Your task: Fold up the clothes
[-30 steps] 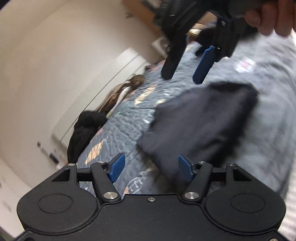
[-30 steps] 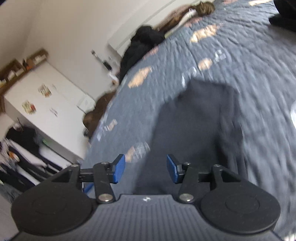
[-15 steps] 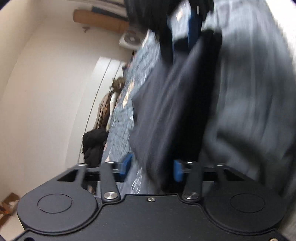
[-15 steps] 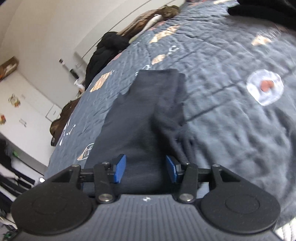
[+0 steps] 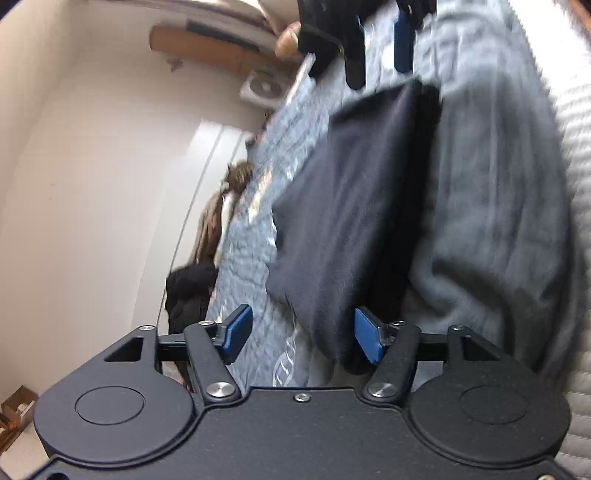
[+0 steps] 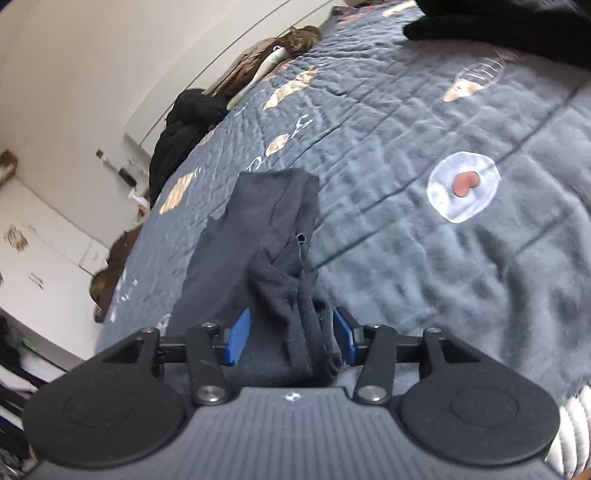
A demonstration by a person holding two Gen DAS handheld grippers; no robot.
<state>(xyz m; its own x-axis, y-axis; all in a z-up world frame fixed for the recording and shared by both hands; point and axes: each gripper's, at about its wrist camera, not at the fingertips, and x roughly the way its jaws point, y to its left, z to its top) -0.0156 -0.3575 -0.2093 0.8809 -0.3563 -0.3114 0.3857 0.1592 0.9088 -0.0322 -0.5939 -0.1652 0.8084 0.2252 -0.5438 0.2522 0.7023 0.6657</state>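
The left gripper point(image 5: 301, 334) has its blue-padded fingers point(image 5: 236, 332) spread wide; the near end of a dark navy garment point(image 5: 354, 206) lies between them, close to the right pad, though the blur hides whether it touches. The right gripper point(image 6: 290, 334) also has its fingers point(image 6: 238, 334) apart, straddling a bunched, rumpled end of the same garment point(image 6: 258, 236), with a zipper edge running close to the right pad; neither pad visibly presses the cloth.

The garment lies folded into a long narrow strip on a grey quilted bedspread point(image 6: 424, 258) printed with tan motifs and a white patch with a pink heart point(image 6: 463, 186). In the left wrist view the strip stretches away toward the right gripper point(image 5: 380, 48), which hangs at its far end with a fingertip of the person's hand point(image 5: 288, 42) showing beside it.

Along the far edge of the bed sit a black piece of clothing point(image 6: 184, 129) and a brown one point(image 6: 273, 55), against a white wall point(image 6: 92, 55). More black clothing point(image 6: 498, 26) lies at the upper right of the bedspread. A white cabinet point(image 6: 44, 266) stands left of the bed.
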